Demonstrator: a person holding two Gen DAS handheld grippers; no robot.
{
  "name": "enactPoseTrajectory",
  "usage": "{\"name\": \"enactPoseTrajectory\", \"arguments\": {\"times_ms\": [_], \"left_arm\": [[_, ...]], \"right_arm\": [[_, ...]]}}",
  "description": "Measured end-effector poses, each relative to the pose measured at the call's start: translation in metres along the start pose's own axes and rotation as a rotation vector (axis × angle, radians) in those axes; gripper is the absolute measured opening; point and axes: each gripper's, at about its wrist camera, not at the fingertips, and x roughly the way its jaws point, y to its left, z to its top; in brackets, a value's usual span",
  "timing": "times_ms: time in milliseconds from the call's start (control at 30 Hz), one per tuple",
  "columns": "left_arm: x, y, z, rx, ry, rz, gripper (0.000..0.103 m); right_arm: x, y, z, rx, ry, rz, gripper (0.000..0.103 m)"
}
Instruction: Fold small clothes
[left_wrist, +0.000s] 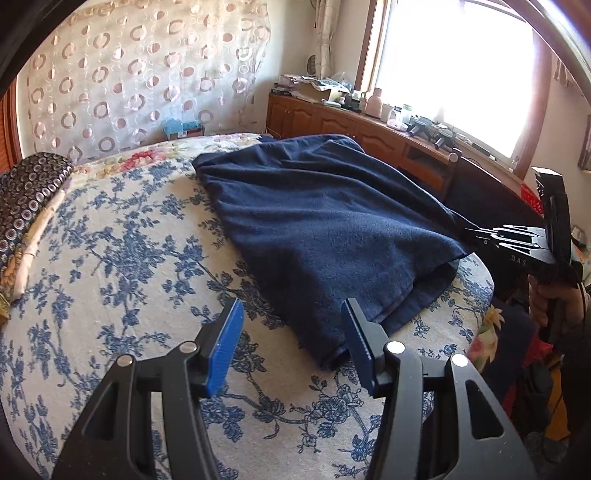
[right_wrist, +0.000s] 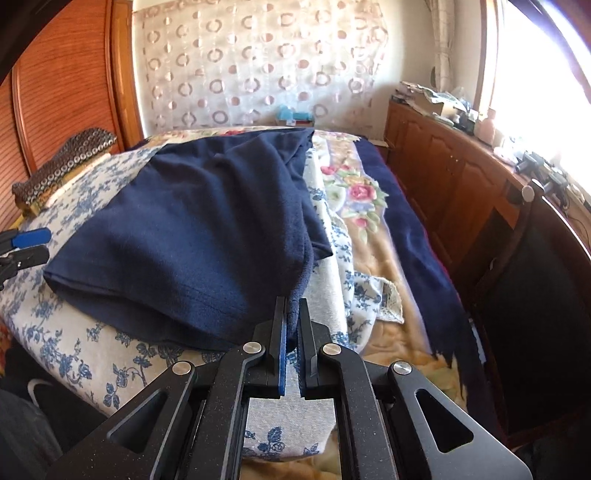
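Bedding fills both views: a bed (left_wrist: 110, 258) under a blue-flowered cover, with a rose-patterned blanket (right_wrist: 373, 236) hanging over its right side. On the cover lies the navy garment (left_wrist: 314, 221), spread from the far middle down to the near right edge of the bed, wrinkled and already doubled along its near hem. A wooden cabinet (right_wrist: 443, 184) runs along the right wall under a bright window, and a dark chair back (right_wrist: 535, 277) stands close beside the bed there.

The right gripper (right_wrist: 291, 314) has its jaws pressed together on the garment's near right corner, a fold of navy cloth pinched between the pads. The left gripper (left_wrist: 291, 332) hangs just short of the near left corner with its jaws spread and nothing between them.

Only a thin bit of corner seems caught, so a quick pull could slip it free, or drag the whole garment off the near edge, since the other corner is unheld. The loose cover may also bunch up underneath.

Open room lies to the left, where bare cover stretches wide; the right side is tight against chair and cabinet.
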Motion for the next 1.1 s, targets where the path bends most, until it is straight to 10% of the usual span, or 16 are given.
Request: {"name": "enactPoseTrajectory", "arguments": {"times_ms": [300, 600, 1100], "left_arm": [[0.000, 0.002, 0.000, -0.017, -0.008, 0.019, 0.054], [-0.004, 0.010, 0.000, -0.033, -0.029, 0.047, 0.054], [-0.006, 0.014, -0.006, -0.039, -0.023, 0.045, 0.054]], "right_arm": [[-0.018, -0.014, 0.018, 0.009, -0.064, -0.022, 0.039], [0.023, -0.015, 0.097, 0.009, -0.109, 0.076, 0.037], [0.152, -0.024, 0.169, 0.084, 0.098, 0.046, 0.019]]}}
